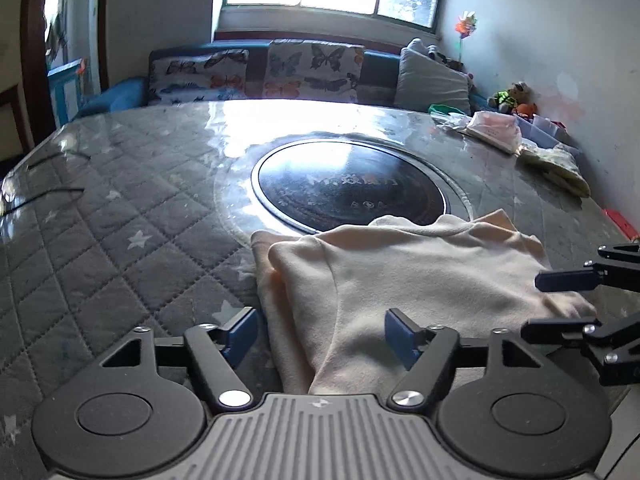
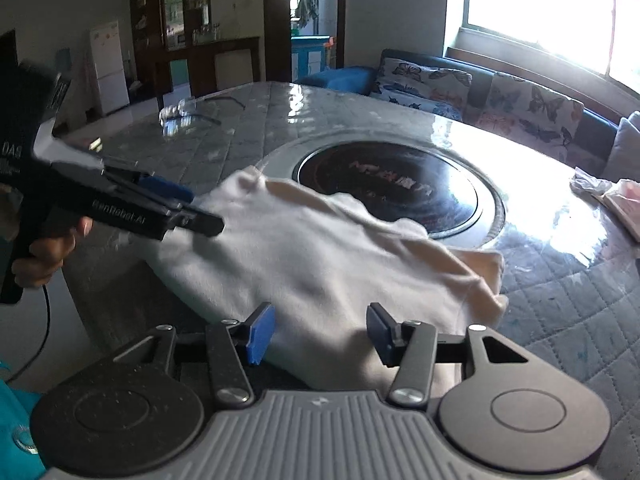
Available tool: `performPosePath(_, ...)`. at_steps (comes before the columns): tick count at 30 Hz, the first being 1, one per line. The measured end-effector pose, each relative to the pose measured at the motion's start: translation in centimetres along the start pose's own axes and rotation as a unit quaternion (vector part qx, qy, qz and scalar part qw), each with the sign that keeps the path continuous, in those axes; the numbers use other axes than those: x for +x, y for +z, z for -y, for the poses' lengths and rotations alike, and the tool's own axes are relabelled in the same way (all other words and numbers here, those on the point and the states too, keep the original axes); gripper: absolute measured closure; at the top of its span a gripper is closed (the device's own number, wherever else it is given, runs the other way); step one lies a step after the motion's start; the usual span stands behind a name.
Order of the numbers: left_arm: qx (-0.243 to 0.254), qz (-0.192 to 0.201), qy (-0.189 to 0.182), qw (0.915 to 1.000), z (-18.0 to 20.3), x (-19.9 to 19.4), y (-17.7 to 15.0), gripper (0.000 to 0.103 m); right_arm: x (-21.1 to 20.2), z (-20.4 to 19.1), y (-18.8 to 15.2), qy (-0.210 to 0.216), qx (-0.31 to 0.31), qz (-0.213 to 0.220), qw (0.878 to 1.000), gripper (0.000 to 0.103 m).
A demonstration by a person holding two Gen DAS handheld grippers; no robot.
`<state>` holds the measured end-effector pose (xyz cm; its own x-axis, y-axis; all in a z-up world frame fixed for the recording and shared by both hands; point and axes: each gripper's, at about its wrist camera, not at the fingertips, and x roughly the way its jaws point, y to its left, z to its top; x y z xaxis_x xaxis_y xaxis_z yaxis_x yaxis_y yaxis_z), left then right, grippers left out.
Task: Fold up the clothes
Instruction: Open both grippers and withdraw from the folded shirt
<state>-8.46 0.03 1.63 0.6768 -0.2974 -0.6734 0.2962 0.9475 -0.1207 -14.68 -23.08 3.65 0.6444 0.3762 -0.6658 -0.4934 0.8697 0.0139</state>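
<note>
Left claw [image 1: 320, 334] is gaping wide over the near-left edge of the cream garment [image 1: 400, 276], right claw [image 2: 320, 334] likewise wide at the near-right edge, nothing gripped. Garment is lying partly folded on the quilted tabletop [image 1: 120, 208] w/ glossy cover, overlapping the round inset [image 1: 348, 186]. Risk: pinching only the top layer, or fabric sliding on the slick cover, skewing the fold.

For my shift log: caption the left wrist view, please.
Open left gripper poised over cream fleece garment on quilted grey table cover; right gripper open alongside.
</note>
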Motion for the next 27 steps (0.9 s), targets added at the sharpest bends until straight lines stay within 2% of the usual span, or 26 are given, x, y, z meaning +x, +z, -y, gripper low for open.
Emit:
performPosePath(3, -0.021, -0.013, 0.003, 0.9997, -0.6, -0.1, 0.1, 0.022, 0.4, 0.1, 0.5, -0.005, 0.009, 0.007, 1.000, 0.047)
performPosePath(9, -0.047, -0.026, 0.024, 0.9983, -1.6, -0.5, 0.4, 0.009, 1.8, 0.4, 0.3, -0.001, 0.040, -0.007, 0.999, 0.044)
performPosePath(14, -0.060, -0.029, 0.043, 0.9969, -2.1, -0.6, 0.8, 0.001, 1.7, 0.2, 0.7, -0.006, 0.044, 0.008, 0.999, 0.033)
performPosePath(21, -0.084, -0.053, 0.064, 0.9930, -3.3, 0.3, 0.6, 0.000, 2.7, -0.3, 0.6, -0.008, 0.041, 0.000, 0.999, 0.020)
performPosePath(27, -0.099, -0.064, 0.062, 0.9911, -3.8, 0.7, 0.3, 0.000, 3.3, -1.0, 0.5, -0.011, 0.028, -0.005, 1.000, 0.015)
